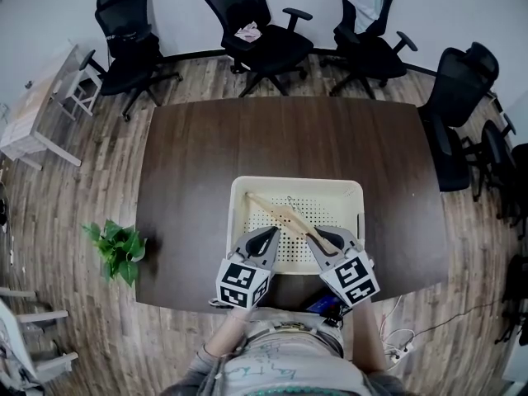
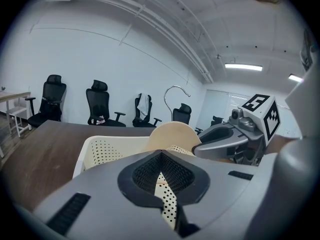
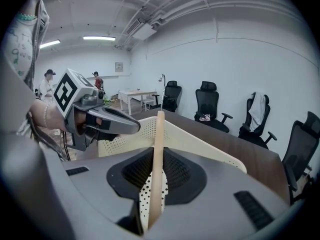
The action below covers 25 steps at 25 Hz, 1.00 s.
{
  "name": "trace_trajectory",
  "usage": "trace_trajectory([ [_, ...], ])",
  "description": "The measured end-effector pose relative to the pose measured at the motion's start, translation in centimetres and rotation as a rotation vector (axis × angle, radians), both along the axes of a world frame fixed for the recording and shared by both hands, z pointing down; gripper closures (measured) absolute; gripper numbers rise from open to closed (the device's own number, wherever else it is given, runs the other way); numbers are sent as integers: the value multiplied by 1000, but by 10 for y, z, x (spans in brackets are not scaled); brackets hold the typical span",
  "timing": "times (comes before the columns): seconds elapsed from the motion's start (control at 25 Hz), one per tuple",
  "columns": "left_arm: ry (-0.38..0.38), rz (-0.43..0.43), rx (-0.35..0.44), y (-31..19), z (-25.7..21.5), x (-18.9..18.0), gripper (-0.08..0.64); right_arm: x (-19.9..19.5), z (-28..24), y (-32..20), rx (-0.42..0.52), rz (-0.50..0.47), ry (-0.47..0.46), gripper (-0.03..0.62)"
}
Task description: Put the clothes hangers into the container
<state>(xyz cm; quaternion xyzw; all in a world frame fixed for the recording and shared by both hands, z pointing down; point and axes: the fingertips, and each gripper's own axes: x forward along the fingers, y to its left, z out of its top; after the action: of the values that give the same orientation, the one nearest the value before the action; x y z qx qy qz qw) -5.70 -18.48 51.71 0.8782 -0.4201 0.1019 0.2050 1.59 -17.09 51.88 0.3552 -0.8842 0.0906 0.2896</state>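
Note:
A wooden clothes hanger (image 1: 288, 215) with a metal hook hangs slanted over the cream perforated basket (image 1: 355, 190) on the dark table (image 1: 198, 155). My right gripper (image 1: 318, 236) is shut on one end of it. In the right gripper view the wood (image 3: 159, 134) runs up between the jaws of the right gripper (image 3: 157, 156). My left gripper (image 1: 268, 236) hovers at the basket's near left and is shut on nothing. In the left gripper view the hanger (image 2: 172, 133) rises past the left gripper (image 2: 160, 156), beside the right gripper (image 2: 200, 148), over the basket (image 2: 100, 149).
Black office chairs (image 1: 264, 40) ring the table's far and right sides. A potted plant (image 1: 120, 250) stands on the floor at the left, and a pale desk (image 1: 33, 114) beyond it. Cables (image 1: 400, 341) lie on the floor at the right. Two people (image 3: 48, 84) stand far off.

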Motion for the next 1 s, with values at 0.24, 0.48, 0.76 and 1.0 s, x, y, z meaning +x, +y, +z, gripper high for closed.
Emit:
trace_trajectory([
  [0.24,1,4,-1,-1,1,1,549,4,1,-6,-4,0,-9,529],
  [0.48,1,7,-7,-1,4,0,549,6,1,-8,-6,9,-14,526],
  [0.76,-10,18,-13,-1,8,5,549,14,6,-15,-11,31,-27,523],
  [1.0,-16,15,-16,-3,10,7,549,20,10,-18,-22,41,-26,522],
])
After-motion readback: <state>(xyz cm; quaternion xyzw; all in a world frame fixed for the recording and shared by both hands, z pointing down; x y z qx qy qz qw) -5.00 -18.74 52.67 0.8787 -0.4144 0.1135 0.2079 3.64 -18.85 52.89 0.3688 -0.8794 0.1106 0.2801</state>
